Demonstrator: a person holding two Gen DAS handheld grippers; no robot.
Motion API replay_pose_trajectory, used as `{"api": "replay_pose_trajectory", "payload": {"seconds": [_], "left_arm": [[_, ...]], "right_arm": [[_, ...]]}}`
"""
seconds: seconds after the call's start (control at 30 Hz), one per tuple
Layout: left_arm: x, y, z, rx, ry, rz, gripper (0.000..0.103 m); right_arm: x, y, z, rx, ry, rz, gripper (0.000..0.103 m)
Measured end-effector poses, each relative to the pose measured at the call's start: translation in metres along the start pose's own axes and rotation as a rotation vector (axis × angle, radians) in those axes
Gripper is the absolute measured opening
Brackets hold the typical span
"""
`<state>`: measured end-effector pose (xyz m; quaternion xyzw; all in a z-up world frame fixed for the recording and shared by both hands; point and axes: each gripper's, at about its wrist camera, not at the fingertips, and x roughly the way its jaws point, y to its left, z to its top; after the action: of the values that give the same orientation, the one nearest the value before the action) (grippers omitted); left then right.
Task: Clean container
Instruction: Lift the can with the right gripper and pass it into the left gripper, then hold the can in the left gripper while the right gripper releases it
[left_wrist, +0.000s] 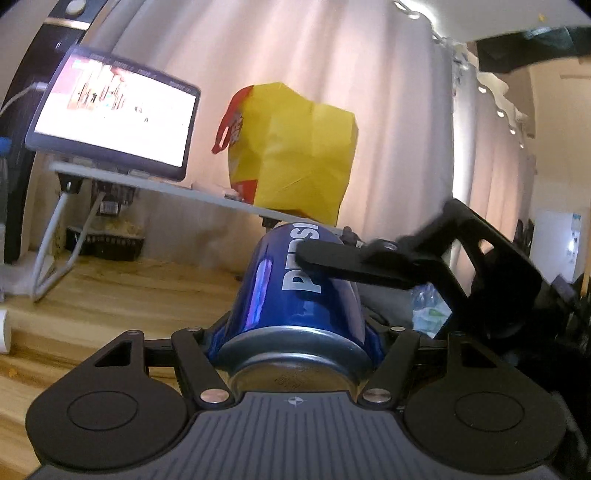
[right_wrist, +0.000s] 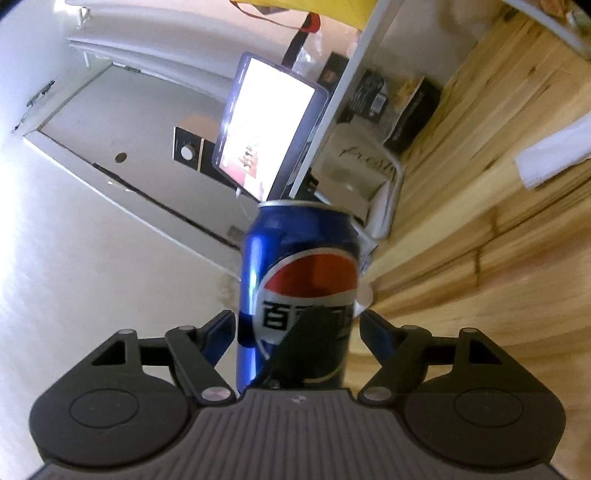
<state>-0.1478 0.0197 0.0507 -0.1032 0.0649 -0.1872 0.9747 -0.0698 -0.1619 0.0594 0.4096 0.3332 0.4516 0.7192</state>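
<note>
We hold the blue Pepsi can (left_wrist: 288, 295) in the air above the wooden counter (left_wrist: 129, 295), resting on nothing. In the left wrist view the left gripper (left_wrist: 295, 325) is clamped on it: the can lies along the fingers with its silver base towards the camera and its far end pointing at the back of the counter. The right gripper comes in from the right, and one black finger (left_wrist: 351, 264) lies across the lettered side of the can.

In the right wrist view the can (right_wrist: 295, 240) sits between the two fingers of the right gripper (right_wrist: 297, 317), and a dark finger crosses its logo. We cannot tell whether the right pads press on it or only flank it.

At the back edge of the counter a white riser shelf (left_wrist: 166, 186) carries a lit tablet (left_wrist: 110, 114) and a crumpled yellow bag (left_wrist: 295, 147), with a pale curtain (left_wrist: 388, 110) behind them
</note>
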Motion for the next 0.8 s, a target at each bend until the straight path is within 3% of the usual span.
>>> {"api": "replay_pose_trajectory", "payload": {"seconds": [0.1,0.27,0.47,0.8], "left_arm": [[0.002,-0.004,-0.002,0.042,-0.005,0.015,0.067],[-0.005,-0.020,-0.007,0.222,-0.032,0.073,0.070],[-0.011,-0.035,-0.015,0.447,-0.122,0.140,0.077],[-0.017,-0.045,-0.023,0.529,-0.169,0.206,0.077]], "right_arm": [[0.001,-0.008,-0.002,0.052,-0.012,0.017,0.067],[0.001,-0.012,-0.003,0.103,-0.011,0.050,0.067],[0.011,-0.020,-0.003,0.222,0.087,0.158,0.067],[0.015,-0.029,-0.008,0.265,0.088,0.182,0.067]]}}
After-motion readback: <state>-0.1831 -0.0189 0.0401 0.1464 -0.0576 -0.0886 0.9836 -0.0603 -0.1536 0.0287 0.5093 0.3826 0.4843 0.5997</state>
